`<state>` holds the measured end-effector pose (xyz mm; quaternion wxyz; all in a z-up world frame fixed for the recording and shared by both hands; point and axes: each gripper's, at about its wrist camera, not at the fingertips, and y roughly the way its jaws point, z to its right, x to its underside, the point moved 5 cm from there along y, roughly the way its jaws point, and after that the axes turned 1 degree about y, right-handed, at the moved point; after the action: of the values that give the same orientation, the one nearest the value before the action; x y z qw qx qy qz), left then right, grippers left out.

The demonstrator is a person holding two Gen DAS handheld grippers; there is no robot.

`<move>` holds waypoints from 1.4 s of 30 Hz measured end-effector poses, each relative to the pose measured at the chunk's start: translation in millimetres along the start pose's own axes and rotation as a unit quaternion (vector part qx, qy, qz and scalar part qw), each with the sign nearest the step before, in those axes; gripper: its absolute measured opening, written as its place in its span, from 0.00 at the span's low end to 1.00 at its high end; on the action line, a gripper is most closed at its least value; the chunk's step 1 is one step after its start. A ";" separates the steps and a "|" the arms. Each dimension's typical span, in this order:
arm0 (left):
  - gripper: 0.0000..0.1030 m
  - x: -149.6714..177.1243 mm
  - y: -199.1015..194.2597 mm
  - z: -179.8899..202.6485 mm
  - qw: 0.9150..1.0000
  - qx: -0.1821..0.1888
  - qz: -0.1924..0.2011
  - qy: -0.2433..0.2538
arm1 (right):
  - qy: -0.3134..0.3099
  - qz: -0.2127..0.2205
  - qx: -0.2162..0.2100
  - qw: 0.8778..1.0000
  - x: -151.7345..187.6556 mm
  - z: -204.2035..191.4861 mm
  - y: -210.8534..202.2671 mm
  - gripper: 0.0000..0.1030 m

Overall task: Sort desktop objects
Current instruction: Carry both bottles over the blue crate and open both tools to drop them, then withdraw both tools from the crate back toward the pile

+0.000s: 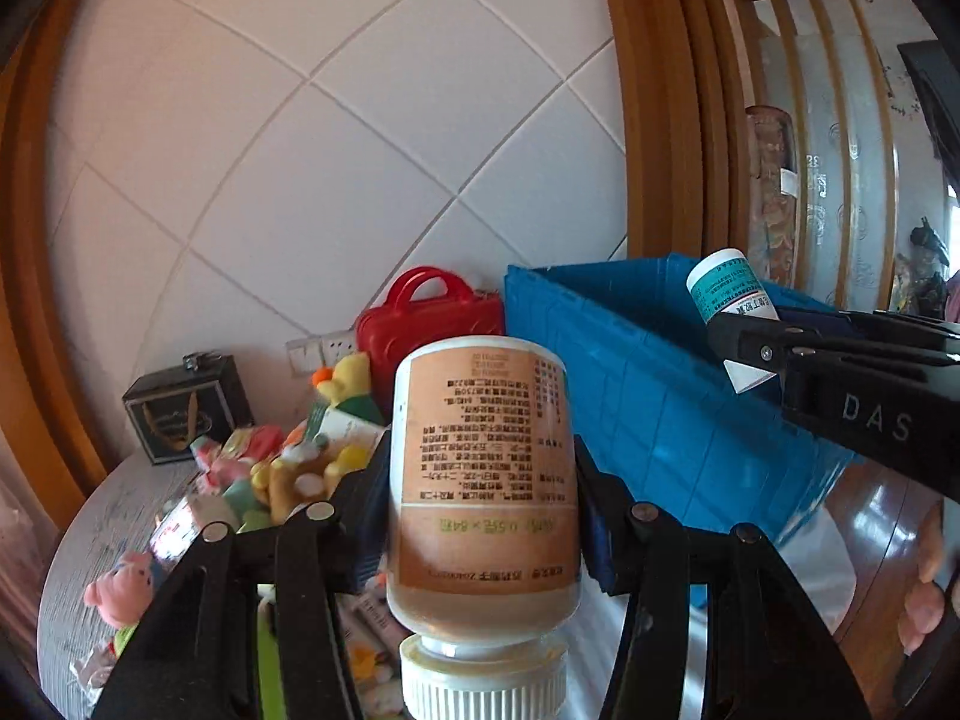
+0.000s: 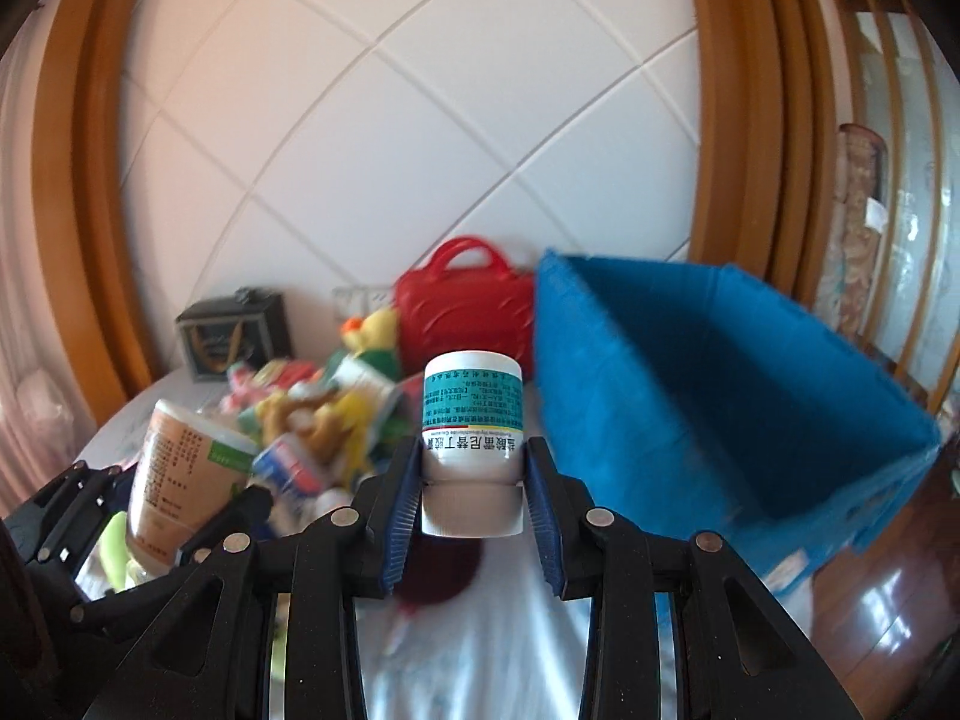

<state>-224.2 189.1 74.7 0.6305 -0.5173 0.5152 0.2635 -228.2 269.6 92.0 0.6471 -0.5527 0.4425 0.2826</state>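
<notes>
Grippers (image 1: 480, 498) (image 2: 474, 468) clamping bottles, blue crate (image 1: 648, 372) beside

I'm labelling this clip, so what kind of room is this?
Probably a room in a home: a cluttered table against a white tiled wall, with toys, a red case and a wood-framed partition.

"DAS" on right gripper (image 1: 744, 348) (bottle labels upside-down)
</notes>
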 end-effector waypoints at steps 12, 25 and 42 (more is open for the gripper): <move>0.50 -161.5 217.1 202.0 0.989 0.024 -0.140 -0.045 | -0.060 -0.098 0.038 0.993 -119.9 249.2 162.1 0.33; 0.50 13.4 366.0 277.3 0.863 0.010 -0.504 0.028 | -0.094 -0.486 0.021 0.868 80.6 316.5 314.9 0.33; 0.53 0.4 356.6 277.3 0.883 -0.005 -0.466 0.060 | -0.127 -0.537 0.011 0.834 104.6 302.0 284.5 0.46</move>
<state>-428.1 561.5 -79.7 0.6461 -0.7154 0.2507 -0.0895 -345.9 613.6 -133.8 0.7537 -0.6556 -0.0066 -0.0463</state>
